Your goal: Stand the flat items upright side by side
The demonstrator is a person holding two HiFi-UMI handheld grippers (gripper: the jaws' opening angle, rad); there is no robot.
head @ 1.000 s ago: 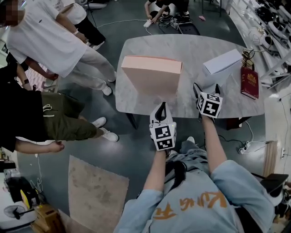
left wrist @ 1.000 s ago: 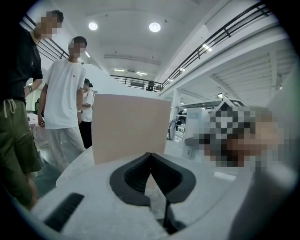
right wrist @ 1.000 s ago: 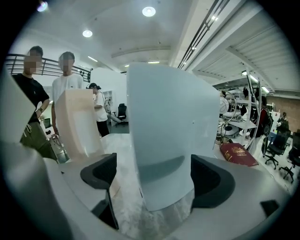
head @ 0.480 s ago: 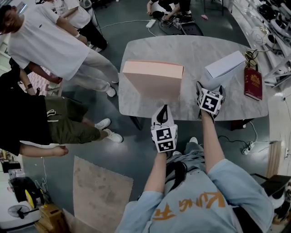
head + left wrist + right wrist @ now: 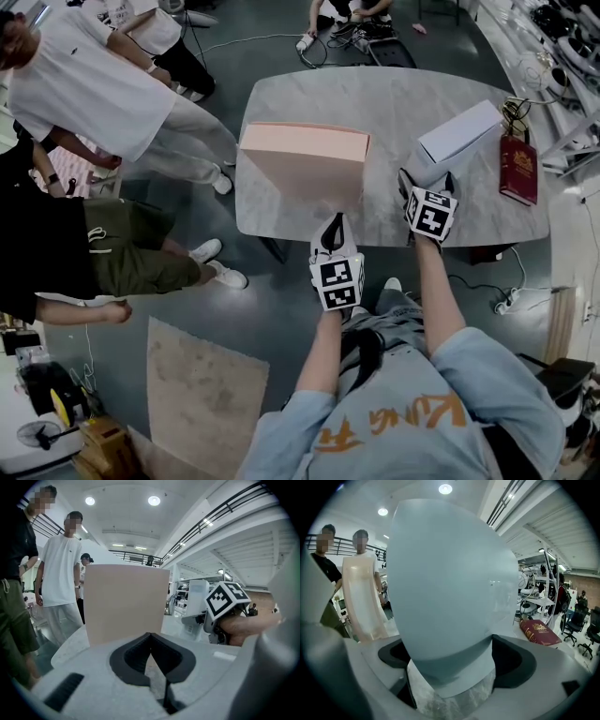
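Though the red book (image 5: pixel 540 633) bears gold print, none is legible.

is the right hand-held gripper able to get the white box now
Probably yes: the right hand-held gripper has just been opening its jaws, and the white box stands between them; nothing blocks it.

Nothing really readable here tbh. The orange lettering on the light-blue shirt (image 5: pixel 394 424), bottom centre, is upside down and garbled. The gold stamp on the red book (image 5: pixel 517 170) is too small.
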